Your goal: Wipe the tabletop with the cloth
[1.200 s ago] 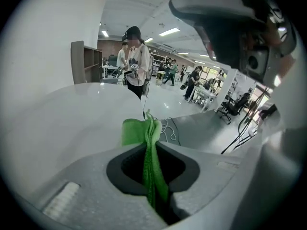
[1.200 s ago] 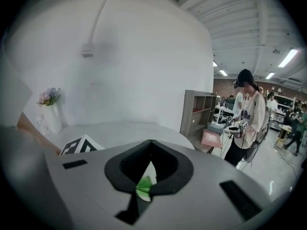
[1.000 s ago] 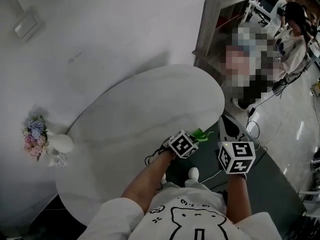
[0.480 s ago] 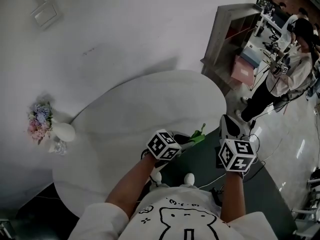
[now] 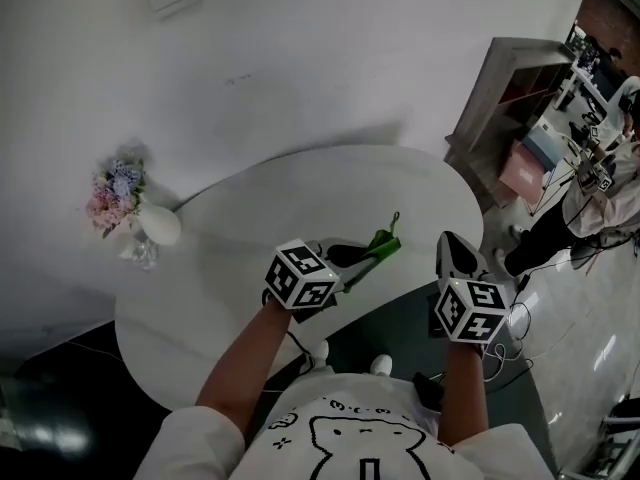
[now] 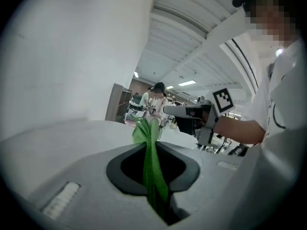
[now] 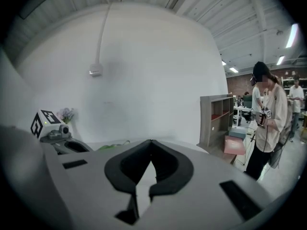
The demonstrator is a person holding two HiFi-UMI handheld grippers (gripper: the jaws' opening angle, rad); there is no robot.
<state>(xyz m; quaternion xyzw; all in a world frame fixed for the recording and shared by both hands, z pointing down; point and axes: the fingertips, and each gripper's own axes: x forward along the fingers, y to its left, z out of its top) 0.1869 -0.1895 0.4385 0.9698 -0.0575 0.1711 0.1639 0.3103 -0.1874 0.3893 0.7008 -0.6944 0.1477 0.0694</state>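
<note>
Two tools point(image 5: 358, 256) point(image 5: 450, 244), one green cloth point(image 5: 383, 241), one round table point(image 5: 270, 203), one flower vase point(image 5: 160, 226), one shelf unit point(image 5: 503, 86)

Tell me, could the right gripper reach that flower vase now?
Probably not directly: the flower vase sits across the table from the right gripper, with the left gripper and green cloth between.

White wall point(image 5: 330, 58) rising behind a round white tabletop point(image 5: 250, 208), a vase of pastel flowers point(image 5: 150, 223) standing at its left edge, grey shelf unit point(image 5: 490, 98) standing against the wall at right, glossy pale floor point(image 5: 590, 333) reflecting light, strip lights point(image 7: 291, 35) glowing on the ceiling
</note>
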